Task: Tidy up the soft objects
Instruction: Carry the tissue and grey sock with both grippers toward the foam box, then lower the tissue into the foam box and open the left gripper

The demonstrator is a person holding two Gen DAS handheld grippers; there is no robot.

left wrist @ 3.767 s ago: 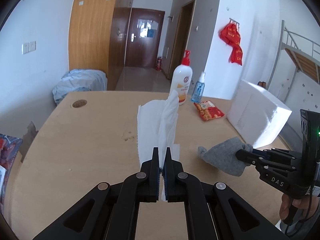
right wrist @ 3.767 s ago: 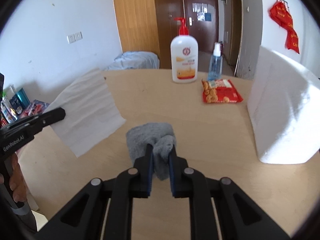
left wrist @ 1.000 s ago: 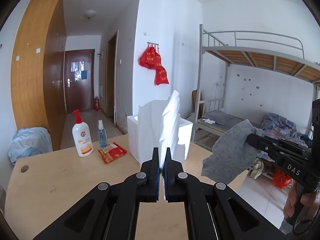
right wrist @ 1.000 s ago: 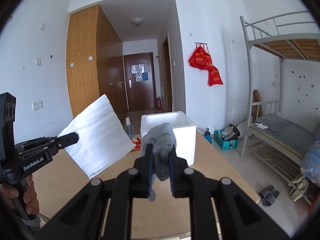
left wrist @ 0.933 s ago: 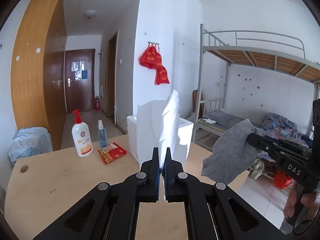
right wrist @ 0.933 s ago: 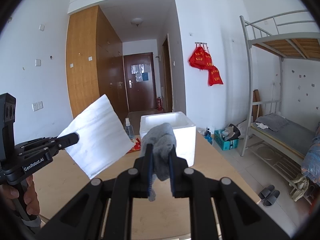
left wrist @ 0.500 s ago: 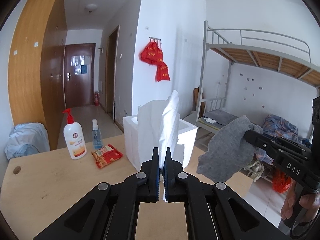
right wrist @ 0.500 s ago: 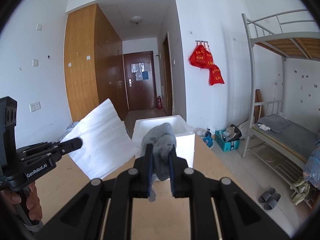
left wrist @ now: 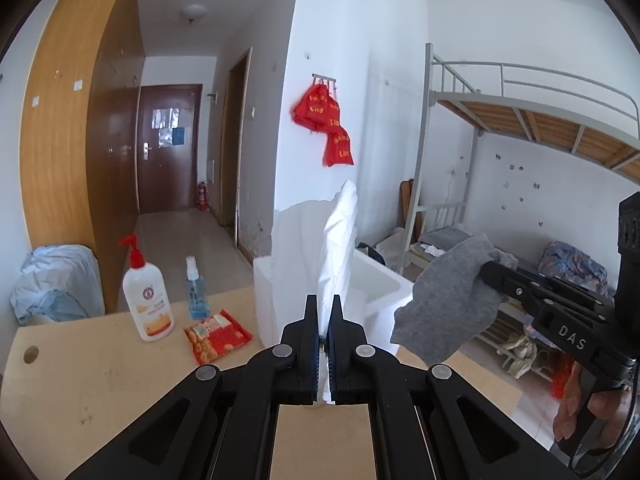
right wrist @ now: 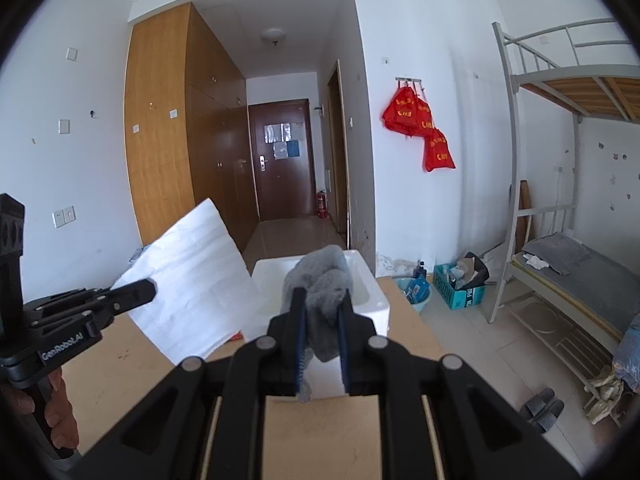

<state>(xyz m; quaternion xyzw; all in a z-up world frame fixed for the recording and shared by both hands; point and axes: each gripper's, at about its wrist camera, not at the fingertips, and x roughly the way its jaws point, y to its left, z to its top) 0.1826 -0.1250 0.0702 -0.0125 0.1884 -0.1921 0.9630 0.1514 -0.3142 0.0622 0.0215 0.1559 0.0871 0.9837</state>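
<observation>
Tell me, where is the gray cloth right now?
The gray cloth hangs pinched in the right hand-held gripper, up in the air before the white foam box.

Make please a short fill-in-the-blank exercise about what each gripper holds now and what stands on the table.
1. The left gripper is shut on a ____ paper sheet.
2. The right gripper is shut on a ____ cloth.
3. The foam box has no lid; its top is ____.
4. The lotion bottle has a ____ pump.

Missing words: white; grey; open; red
</observation>
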